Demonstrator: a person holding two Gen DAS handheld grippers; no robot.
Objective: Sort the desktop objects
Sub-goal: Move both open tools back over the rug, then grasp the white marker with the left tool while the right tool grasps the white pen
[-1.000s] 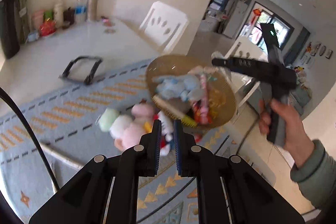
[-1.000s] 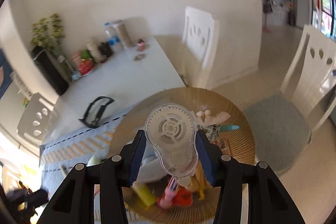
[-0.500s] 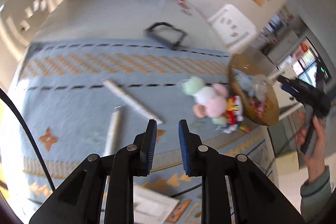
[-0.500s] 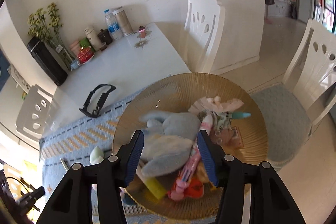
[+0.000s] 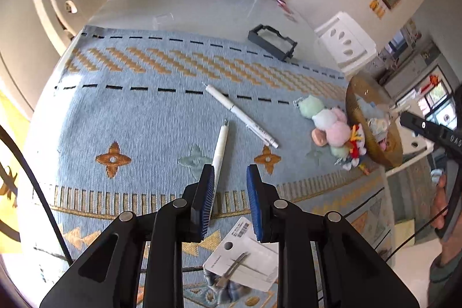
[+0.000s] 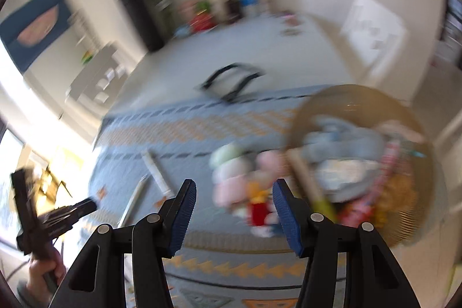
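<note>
Two white pens (image 5: 239, 114) lay on the blue mat (image 5: 138, 111), left of the plush toys (image 5: 329, 126) and woven basket (image 5: 372, 146); left gripper (image 5: 230, 186) part open, empty, near one pen; right gripper (image 6: 234, 210) wide open, empty

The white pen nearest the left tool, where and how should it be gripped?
Grip the slim white pen mid-barrel, from straight above, with the open left tool spanning its width. It lies flat on the blue woven mat, pointing away, clear of the other white pen.
</note>
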